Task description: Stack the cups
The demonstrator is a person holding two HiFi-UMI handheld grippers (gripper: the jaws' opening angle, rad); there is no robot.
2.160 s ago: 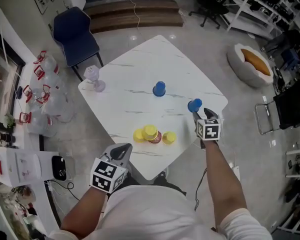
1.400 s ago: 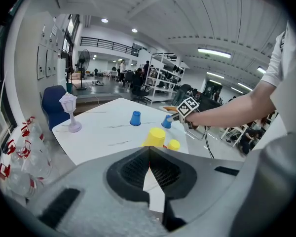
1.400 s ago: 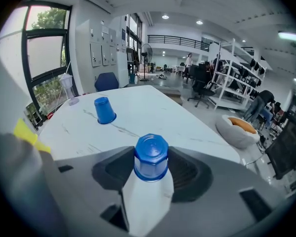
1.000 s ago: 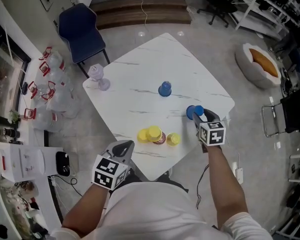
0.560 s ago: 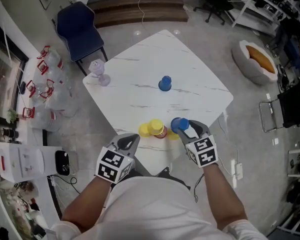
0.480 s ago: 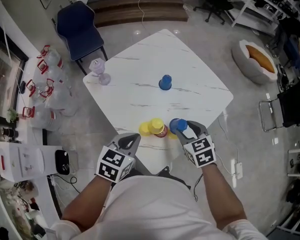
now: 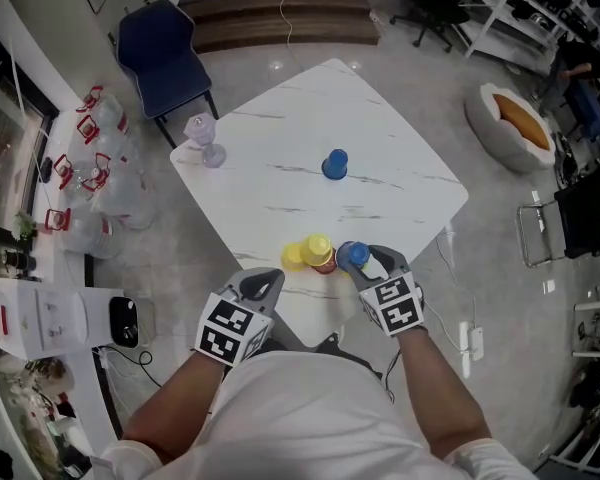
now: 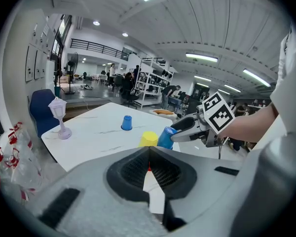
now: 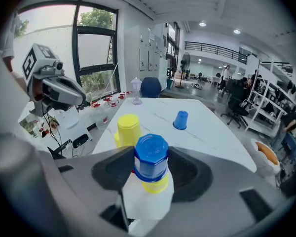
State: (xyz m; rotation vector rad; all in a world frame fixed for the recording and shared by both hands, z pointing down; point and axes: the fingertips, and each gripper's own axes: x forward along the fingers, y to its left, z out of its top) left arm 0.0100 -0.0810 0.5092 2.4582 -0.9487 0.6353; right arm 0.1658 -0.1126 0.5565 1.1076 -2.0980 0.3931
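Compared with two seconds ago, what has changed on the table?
The right gripper carried the blue cup from the right corner of the table to the yellow cups, over one of them. The left gripper, far blue cup and yellow cups stayed put.

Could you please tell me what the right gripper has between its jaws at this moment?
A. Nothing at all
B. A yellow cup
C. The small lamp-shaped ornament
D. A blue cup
D: the right gripper view shows the blue cup clamped between the jaws of the right gripper, with a yellow cup showing just beneath it.
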